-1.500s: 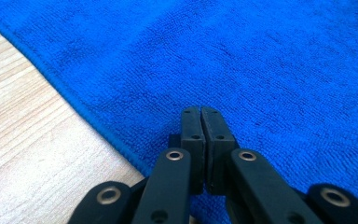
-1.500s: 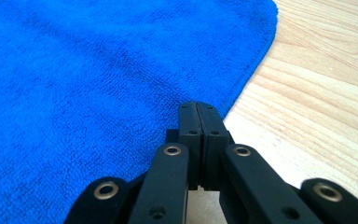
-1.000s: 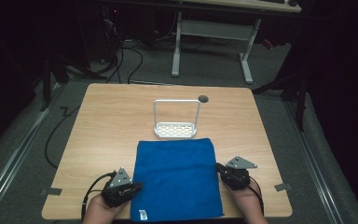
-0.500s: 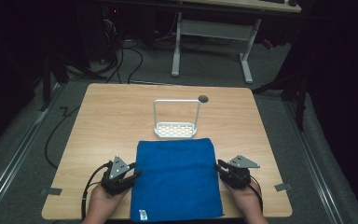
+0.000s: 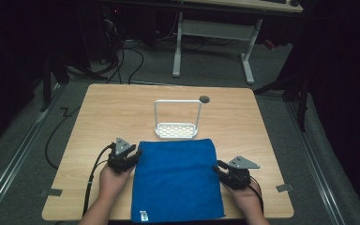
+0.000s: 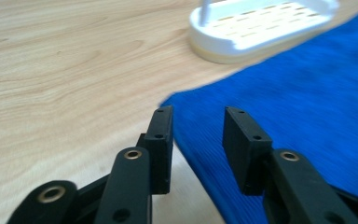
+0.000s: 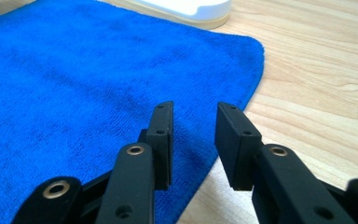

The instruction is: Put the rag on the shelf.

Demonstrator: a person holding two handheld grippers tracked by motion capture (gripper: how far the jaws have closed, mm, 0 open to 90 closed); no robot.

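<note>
While your forearms come in from the bottom of the high view, your left hand-held gripper [image 5: 133, 156] sits at the far left corner of the flat blue terry cloth [image 5: 177, 180], and your right hand-held gripper [image 5: 219, 169] sits at the middle of its right edge. That cloth lies on the near half of the pale wooden tabletop [image 5: 108, 112], its far edge just beside the white slotted plastic tray with a tall wire handle [image 5: 176, 130]. A small white label [image 5: 143, 215] shows at the cloth's near left corner. From this height you cannot tell how the jaws stand.

Looking along your left hand-held gripper [image 6: 196, 135], you see its jaws apart after just opening, with the cloth's [image 6: 307, 107] corner edge running between them and neither pad pressing on it. The tray's [image 6: 261, 28] handle is cut off at the top edge.

Your right hand-held gripper view shows that hand-held gripper [image 7: 193, 133] with its jaws apart too, having just been opening; the cloth's [image 7: 74, 84] right edge passes beneath the gap, unpinched. Just a sliver of the tray's base [image 7: 186, 9] shows at the top.
</note>
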